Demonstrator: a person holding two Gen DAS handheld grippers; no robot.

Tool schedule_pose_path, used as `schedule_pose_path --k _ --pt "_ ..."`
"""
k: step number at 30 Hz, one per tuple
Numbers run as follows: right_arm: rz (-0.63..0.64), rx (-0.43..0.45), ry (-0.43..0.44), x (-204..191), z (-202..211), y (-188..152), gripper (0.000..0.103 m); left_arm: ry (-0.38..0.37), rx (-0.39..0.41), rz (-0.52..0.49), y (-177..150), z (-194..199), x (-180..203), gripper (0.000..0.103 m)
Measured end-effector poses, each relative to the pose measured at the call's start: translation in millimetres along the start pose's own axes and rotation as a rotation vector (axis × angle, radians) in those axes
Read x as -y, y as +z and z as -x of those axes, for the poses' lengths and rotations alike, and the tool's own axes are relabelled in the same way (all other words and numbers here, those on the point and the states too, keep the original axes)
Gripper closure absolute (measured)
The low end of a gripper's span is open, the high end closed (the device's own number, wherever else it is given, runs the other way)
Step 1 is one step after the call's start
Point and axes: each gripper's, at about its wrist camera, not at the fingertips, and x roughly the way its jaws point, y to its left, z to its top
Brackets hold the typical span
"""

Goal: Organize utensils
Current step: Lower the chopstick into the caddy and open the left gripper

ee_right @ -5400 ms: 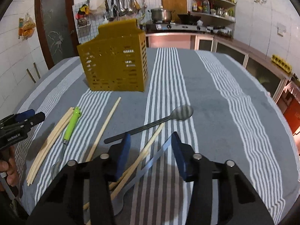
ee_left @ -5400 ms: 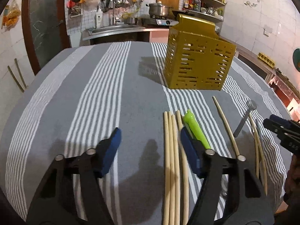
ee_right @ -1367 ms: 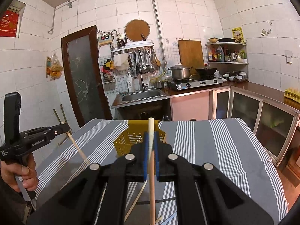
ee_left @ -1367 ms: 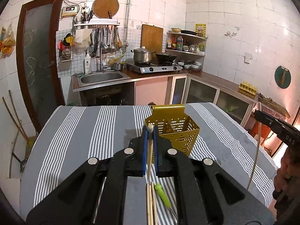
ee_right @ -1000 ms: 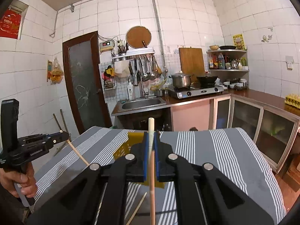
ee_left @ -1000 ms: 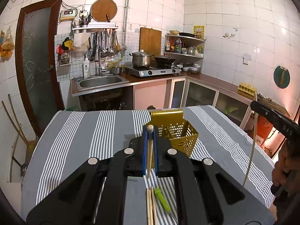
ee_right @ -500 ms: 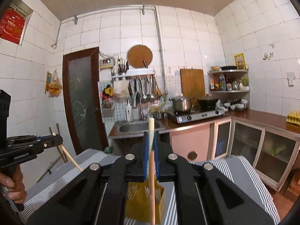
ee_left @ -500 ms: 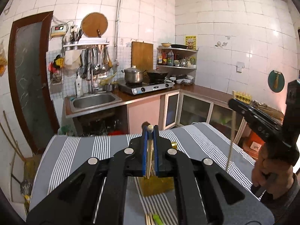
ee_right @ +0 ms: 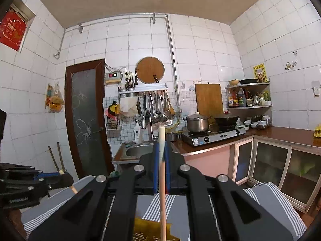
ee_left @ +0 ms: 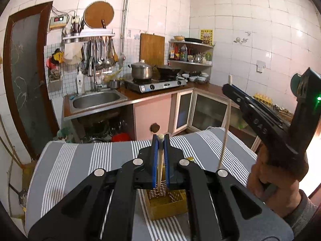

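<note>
Both grippers are clamped on a chopstick each. The left gripper [ee_left: 160, 158] grasps one chopstick [ee_left: 159, 164] near its top end, the stick hanging down between the blue fingers [ee_left: 154, 160] toward the yellow basket [ee_left: 166, 206], which stands on the striped bench [ee_left: 80, 160] toward its far edge. The right gripper [ee_right: 161, 164] grips the second chopstick [ee_right: 162, 200] the same way, with the basket's rim [ee_right: 152, 233] just showing beneath it.

The step in hand looks like dropping the sticks into the basket. To do it well, each stick should hang close to upright, its lower tip brought over the basket's open top and lowered inside before the fingers let go; letting go too high risks the stick bouncing off the rim or tipping out. The two hands are near each other, so it seems wiser to go one at a time.

The lower tips of both sticks are hidden. In the left view the stick's end is lost against the basket's grid, so I cannot tell whether it is already inside or above it. The basket's compartments are too covered to make out, and the utensils left on the bench are cut off behind the gripper bodies.
</note>
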Motion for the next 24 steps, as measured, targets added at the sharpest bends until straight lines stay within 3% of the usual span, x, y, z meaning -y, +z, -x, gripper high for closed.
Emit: schedule_pose_path --k 7,12,13,14,15,16,19,23,24 --pt "0.004 -0.042 -0.015 5 -27 -28 0.097 0.012 -0.042 0.008 -11 -23 -7 0.099" --pt "-0.025 -0.119 -0.032 10 -36 -45 0.097 0.04 -0.039 0.036 -23 -51 -20 0.098" --pt "-0.023 -0.139 -0.028 10 -36 -48 0.096 0.041 -0.037 0.039 -26 -59 -22 0.098" --pt "-0.021 -0.153 -0.028 10 -36 -48 0.088 0.047 -0.039 0.04 -28 -64 -22 0.098" --pt "-0.021 -0.154 -0.039 10 -35 -48 0.076 0.059 -0.045 0.043 -29 -71 -23 0.091" --pt "-0.027 -0.145 -0.039 11 -31 -47 0.05 0.059 -0.047 0.062 -31 -78 -26 0.077" --pt "-0.025 -0.123 -0.041 13 -21 -40 0.046 0.053 -0.04 0.093 -36 -86 -31 0.058" --pt "-0.032 -0.11 -0.052 20 -6 -34 0.046 0.06 -0.025 0.108 -35 -85 -34 0.05" --pt "-0.033 -0.109 -0.064 22 0 -33 0.046 0.063 -0.016 0.115 -34 -82 -35 0.043"
